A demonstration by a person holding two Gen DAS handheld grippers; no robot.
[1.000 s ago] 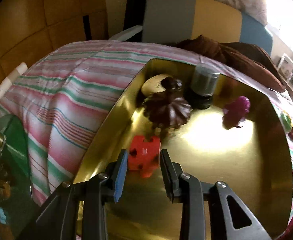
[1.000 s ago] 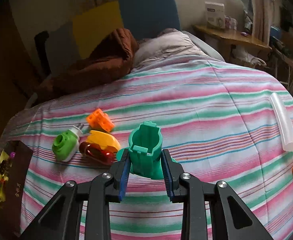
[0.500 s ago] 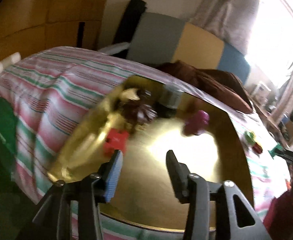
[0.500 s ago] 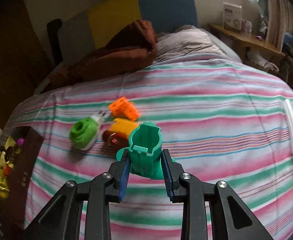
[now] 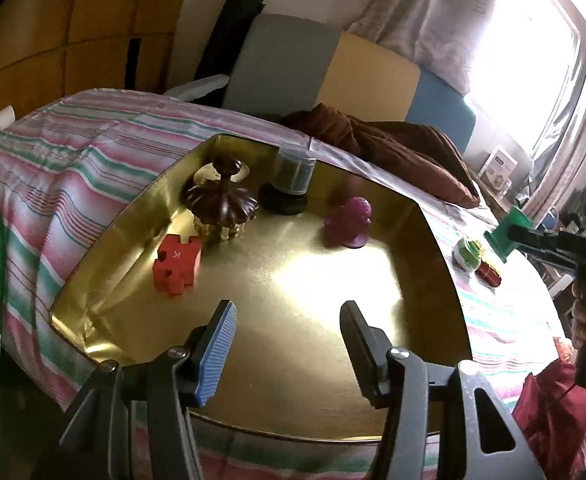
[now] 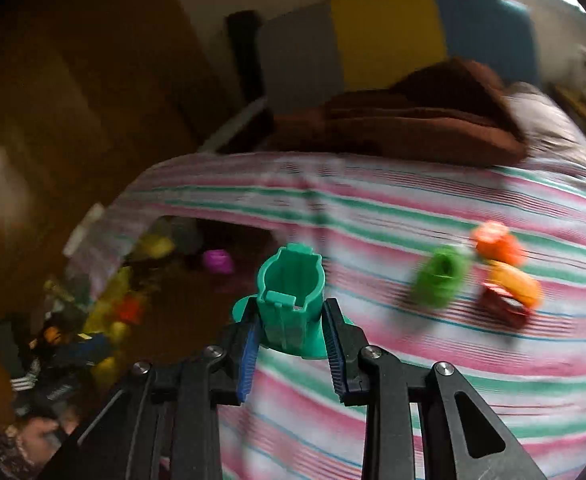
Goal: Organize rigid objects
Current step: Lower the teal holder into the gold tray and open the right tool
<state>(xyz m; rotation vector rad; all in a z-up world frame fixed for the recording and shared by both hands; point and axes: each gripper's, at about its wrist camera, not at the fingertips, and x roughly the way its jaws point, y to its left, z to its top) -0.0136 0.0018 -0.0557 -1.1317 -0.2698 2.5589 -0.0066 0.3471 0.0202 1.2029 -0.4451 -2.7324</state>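
Having let go of the red puzzle piece (image 5: 177, 265), the left tool (image 5: 285, 344) is backing off wide open and empty, while the right tool (image 6: 291, 334) is carrying the gripped green piece (image 6: 291, 296) toward the gold tray (image 5: 433, 240); lowering it onto a bare patch, clear of the purple figure (image 5: 349, 222), looks wise.

The left gripper (image 5: 289, 342) is black angular plastic with triangular cut-outs and round silver screws at its joints; one finger carries a ribbed blue pad (image 5: 217, 354). The right gripper (image 6: 291, 354) is the same black build, with ribbed blue pads (image 6: 248, 360) on both fingers.
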